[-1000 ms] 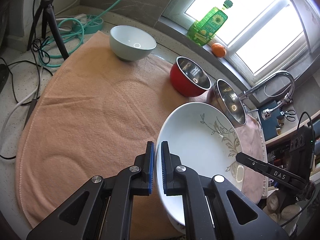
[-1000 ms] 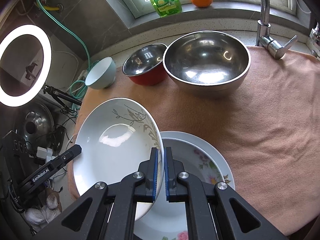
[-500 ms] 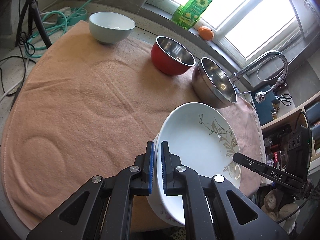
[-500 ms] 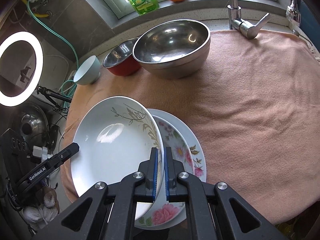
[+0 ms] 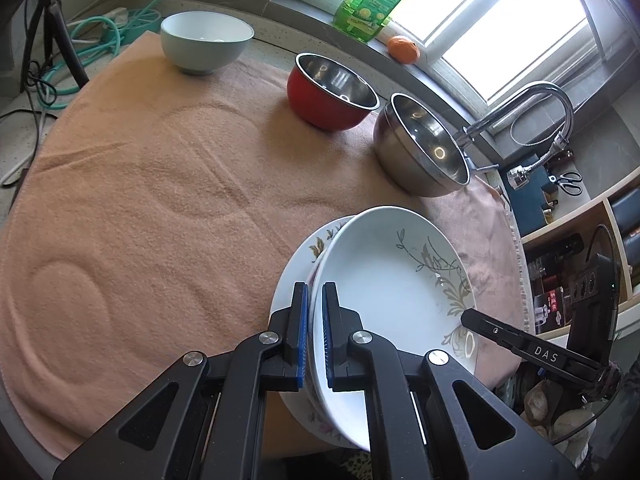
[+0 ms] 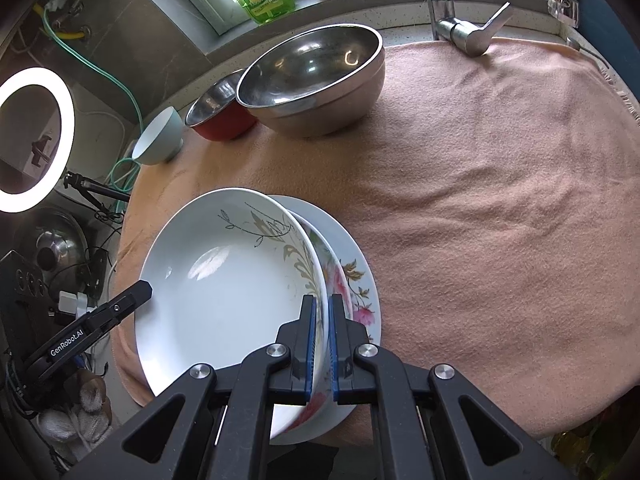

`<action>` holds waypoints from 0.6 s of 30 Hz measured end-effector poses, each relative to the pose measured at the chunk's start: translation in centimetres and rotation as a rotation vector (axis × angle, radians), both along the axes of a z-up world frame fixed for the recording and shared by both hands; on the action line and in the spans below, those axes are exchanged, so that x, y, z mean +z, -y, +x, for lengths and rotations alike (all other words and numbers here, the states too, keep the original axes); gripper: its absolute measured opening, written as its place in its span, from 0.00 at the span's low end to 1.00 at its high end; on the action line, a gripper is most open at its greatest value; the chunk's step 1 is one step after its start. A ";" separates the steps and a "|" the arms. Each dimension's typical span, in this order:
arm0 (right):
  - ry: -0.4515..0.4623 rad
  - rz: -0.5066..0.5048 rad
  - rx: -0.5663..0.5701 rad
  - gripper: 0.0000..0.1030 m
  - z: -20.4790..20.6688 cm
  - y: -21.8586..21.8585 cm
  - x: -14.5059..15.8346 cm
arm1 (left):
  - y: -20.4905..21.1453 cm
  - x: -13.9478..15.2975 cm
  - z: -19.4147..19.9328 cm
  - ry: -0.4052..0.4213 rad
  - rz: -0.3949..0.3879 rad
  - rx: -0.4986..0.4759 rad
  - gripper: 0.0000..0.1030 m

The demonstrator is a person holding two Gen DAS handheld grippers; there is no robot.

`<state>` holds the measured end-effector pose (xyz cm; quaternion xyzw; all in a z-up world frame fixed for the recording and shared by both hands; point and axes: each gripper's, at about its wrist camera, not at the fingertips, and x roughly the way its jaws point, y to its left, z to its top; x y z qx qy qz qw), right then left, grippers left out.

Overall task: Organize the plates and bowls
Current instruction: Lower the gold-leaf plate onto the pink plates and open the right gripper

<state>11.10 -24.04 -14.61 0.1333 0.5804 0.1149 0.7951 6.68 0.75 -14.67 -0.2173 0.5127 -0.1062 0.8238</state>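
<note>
Two hand-held grippers, left (image 5: 315, 334) and right (image 6: 322, 340), each clamp opposite rims of one leaf-patterned plate (image 5: 392, 280), tilted over a floral plate (image 6: 356, 276). Beneath lies a peach towel (image 5: 160, 184) covering the bench. At twelve o'clock sit three empty bowls: steel (image 6: 316, 76), red (image 5: 328, 96), pale blue (image 5: 206, 44).

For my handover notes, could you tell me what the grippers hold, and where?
Both the left gripper and right gripper clamp the leaf-patterned plate by opposite rims.
</note>
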 end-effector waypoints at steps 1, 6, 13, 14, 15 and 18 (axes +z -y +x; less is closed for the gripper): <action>-0.003 0.001 -0.001 0.05 -0.1 0.1 -0.1 | 0.0 -0.1 0.0 -0.002 -0.001 -0.001 0.05; -0.013 0.000 -0.004 0.05 -0.4 0.2 -0.6 | 0.2 -0.3 -0.1 -0.006 0.002 -0.007 0.05; -0.008 -0.004 -0.002 0.05 -0.3 0.1 -0.6 | 0.3 -0.8 0.0 -0.017 0.005 -0.007 0.05; -0.004 -0.009 0.001 0.05 -0.3 0.1 -0.5 | 0.4 -0.9 0.0 -0.017 0.003 -0.008 0.05; -0.001 -0.018 0.004 0.05 -0.3 0.0 -0.5 | 0.4 -1.0 0.0 -0.020 0.001 -0.011 0.05; 0.000 -0.020 0.004 0.05 -0.2 0.0 -0.6 | 0.6 -1.0 0.0 -0.016 0.011 -0.014 0.05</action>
